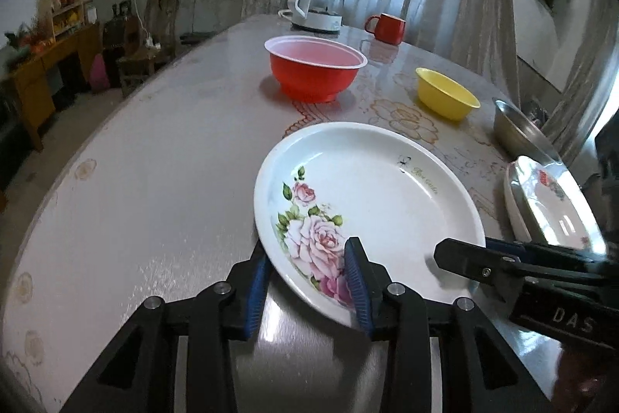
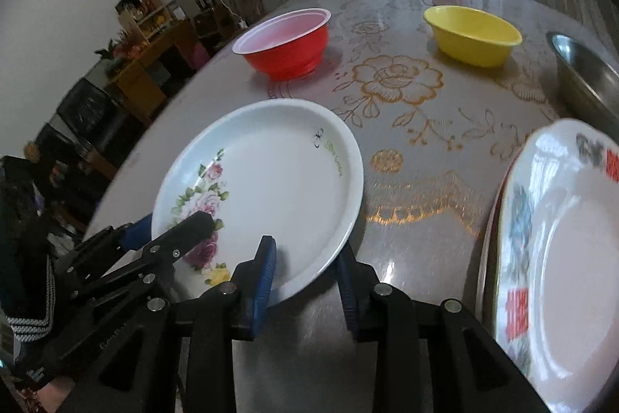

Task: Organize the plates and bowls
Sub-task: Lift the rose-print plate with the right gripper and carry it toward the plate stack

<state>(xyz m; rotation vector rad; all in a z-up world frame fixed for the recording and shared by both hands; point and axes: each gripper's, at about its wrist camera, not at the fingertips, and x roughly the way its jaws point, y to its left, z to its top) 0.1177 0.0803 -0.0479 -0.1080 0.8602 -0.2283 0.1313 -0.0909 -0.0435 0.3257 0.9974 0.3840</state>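
Note:
A white plate with pink roses (image 1: pixel 371 204) lies on the table, also in the right wrist view (image 2: pixel 267 188). My left gripper (image 1: pixel 309 281) straddles its near-left rim, one blue pad inside, one outside, jaws apart. My right gripper (image 2: pixel 305 277) straddles its near-right rim the same way; it shows in the left wrist view (image 1: pixel 464 258). A second white plate with red print (image 2: pixel 561 250) lies to the right on another plate (image 1: pixel 549 204). A red bowl (image 1: pixel 315 68), a yellow bowl (image 1: pixel 447 93) and a steel bowl (image 1: pixel 520 130) stand farther back.
A white kettle (image 1: pixel 317 2) and a red mug (image 1: pixel 387 26) stand at the table's far end. The table's left edge (image 1: pixel 77 157) drops to a room with wooden furniture.

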